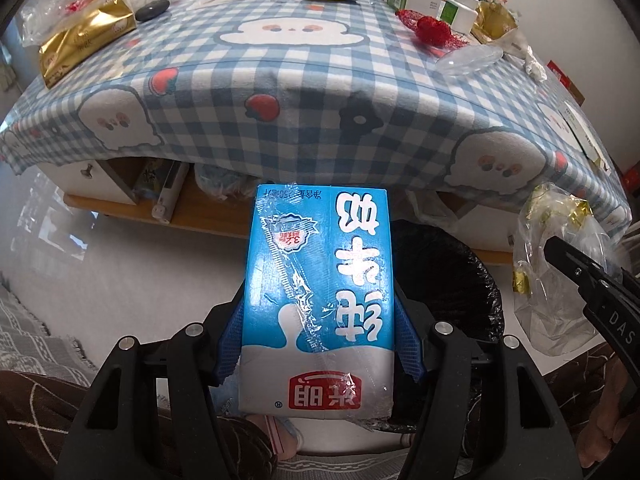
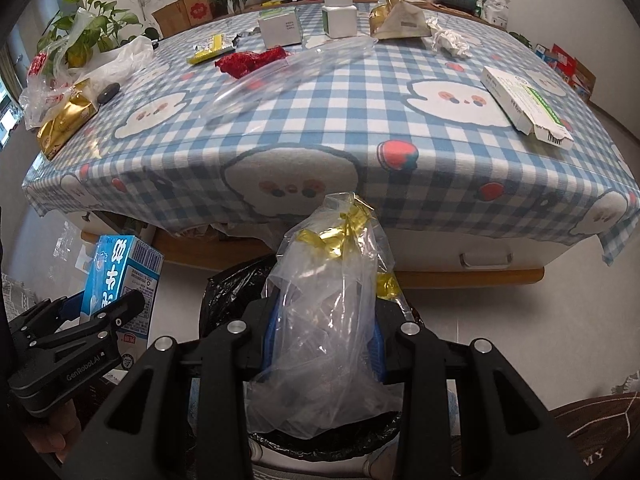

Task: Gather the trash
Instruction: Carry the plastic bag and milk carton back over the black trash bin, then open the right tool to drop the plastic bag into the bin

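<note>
The left claw (image 1: 320, 316) is closed on a blue milk carton (image 1: 320, 300), its 2 blue pads pressed on the carton's sides. The right claw (image 2: 320, 336) is closed on a crumpled clear plastic bag (image 2: 324, 320) with gold foil inside. Both items hang above a bin lined with a black trash bag (image 2: 228, 284), near the front edge of the desk (image 2: 320, 128). On the checked cloth lie a red net (image 2: 250, 60), a white bottle (image 2: 339, 14) and a medicine box (image 2: 520, 100).
</note>
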A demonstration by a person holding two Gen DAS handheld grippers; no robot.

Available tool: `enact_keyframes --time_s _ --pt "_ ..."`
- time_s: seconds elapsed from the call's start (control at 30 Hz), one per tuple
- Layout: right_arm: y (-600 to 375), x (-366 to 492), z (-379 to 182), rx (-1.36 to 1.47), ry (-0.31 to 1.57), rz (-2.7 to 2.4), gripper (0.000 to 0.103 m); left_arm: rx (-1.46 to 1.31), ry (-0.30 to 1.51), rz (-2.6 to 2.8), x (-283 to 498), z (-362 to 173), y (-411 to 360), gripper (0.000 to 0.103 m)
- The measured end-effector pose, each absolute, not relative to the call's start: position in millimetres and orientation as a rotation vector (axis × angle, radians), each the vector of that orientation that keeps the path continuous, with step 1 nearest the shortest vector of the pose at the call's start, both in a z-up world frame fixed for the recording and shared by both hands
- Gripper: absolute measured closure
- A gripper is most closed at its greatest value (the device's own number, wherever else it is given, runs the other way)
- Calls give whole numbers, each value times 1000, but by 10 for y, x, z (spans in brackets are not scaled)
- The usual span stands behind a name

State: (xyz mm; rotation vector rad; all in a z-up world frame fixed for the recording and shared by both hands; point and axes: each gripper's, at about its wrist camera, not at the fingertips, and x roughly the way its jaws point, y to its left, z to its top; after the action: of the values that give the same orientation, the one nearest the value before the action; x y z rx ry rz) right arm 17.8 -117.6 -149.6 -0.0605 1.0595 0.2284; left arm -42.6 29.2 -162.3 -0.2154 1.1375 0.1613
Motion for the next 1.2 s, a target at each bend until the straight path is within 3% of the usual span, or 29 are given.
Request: enact_keyframes --time_s 0.9,1.2 --pt "-974 322 -2549 -117 1225 218 70 -182 1232 264 -241 -2336 327 41" --pt "-865 311 -2612 -142 1215 244 66 -194 1237 259 -223 -2395 351 41"
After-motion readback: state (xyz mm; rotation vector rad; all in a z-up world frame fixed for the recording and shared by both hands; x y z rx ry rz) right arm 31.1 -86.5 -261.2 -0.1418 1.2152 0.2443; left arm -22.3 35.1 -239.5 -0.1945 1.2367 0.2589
